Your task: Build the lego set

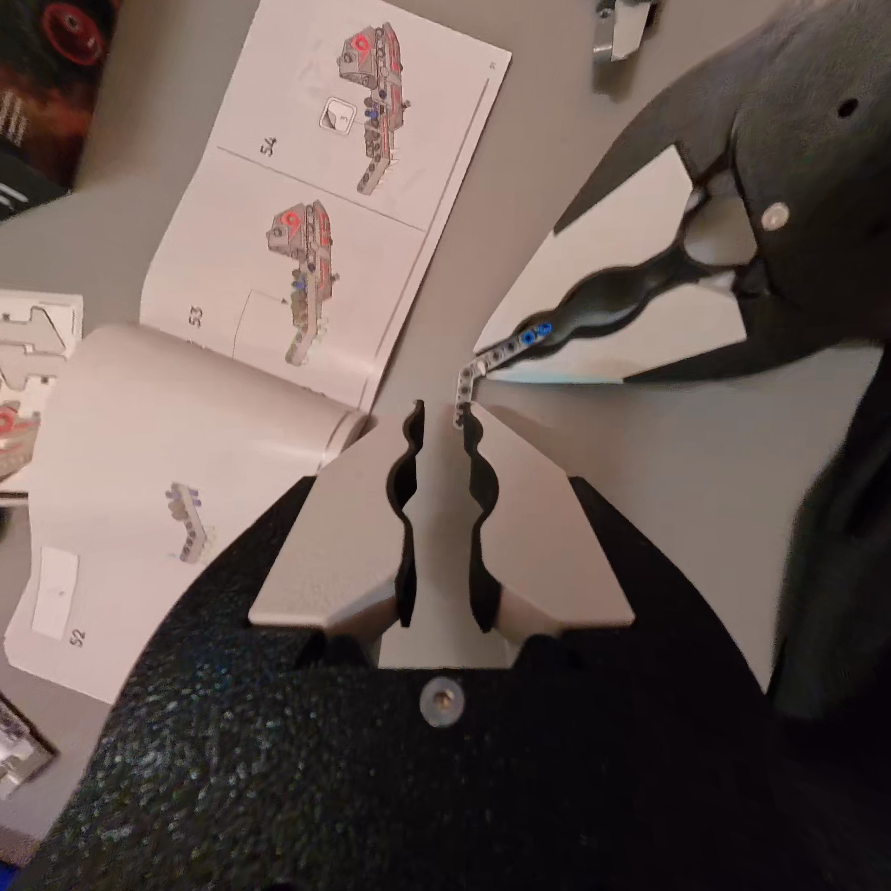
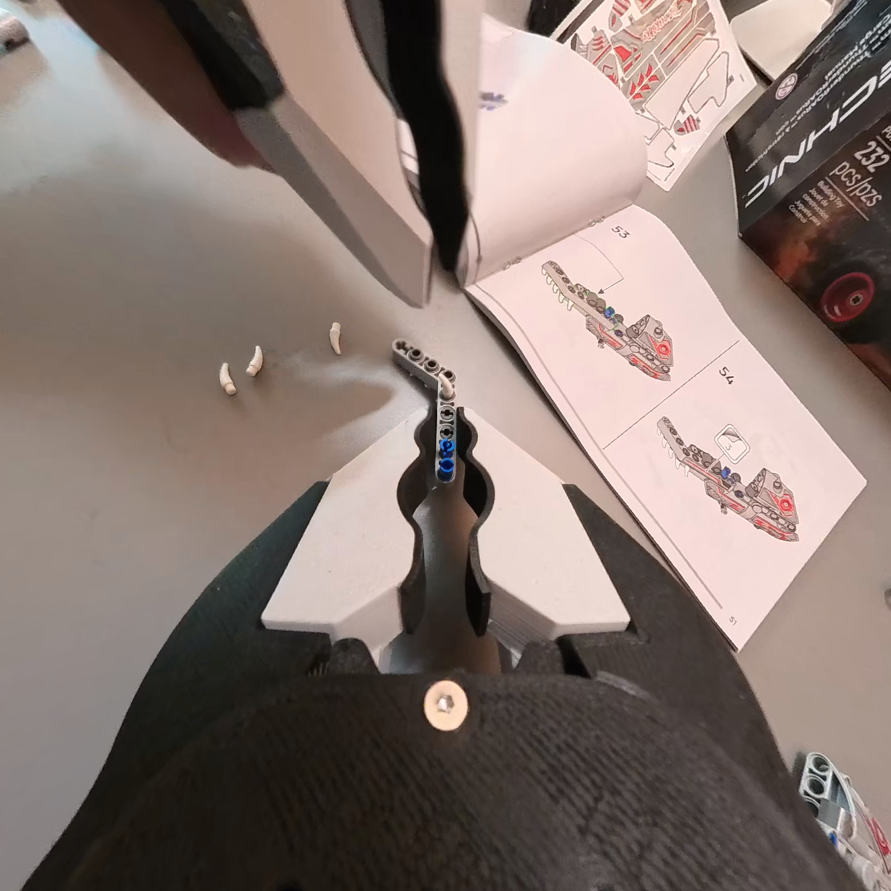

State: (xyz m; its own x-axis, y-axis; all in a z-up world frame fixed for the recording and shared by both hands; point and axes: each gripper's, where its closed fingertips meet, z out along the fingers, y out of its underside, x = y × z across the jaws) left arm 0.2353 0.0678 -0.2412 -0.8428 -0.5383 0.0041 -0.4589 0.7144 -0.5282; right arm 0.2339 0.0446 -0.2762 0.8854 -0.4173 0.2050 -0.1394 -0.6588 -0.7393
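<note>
My right gripper [image 2: 442, 415] is shut on a grey bent beam [image 2: 436, 373] that carries two blue pins [image 2: 446, 455] and one white tooth [image 2: 446, 385]. The beam sticks out ahead of the fingers, just above the grey table. Three loose white teeth [image 2: 254, 360] lie on the table to its left. My left gripper [image 1: 444, 412] is open by a narrow gap and holds nothing. The beam's far end [image 1: 464, 385] is right beside its right fingertip [image 1: 475, 426]. The right gripper [image 1: 501, 359] comes in from the right in the left wrist view. The left gripper [image 2: 434, 279] hangs blurred above the beam in the right wrist view.
An open instruction booklet [image 2: 675, 410] lies right of the beam and also shows in the left wrist view [image 1: 313, 193]. A sticker sheet [image 2: 651, 72] and the dark set box [image 2: 819, 193] lie behind it. A part-built model [image 2: 843, 810] sits at the near right.
</note>
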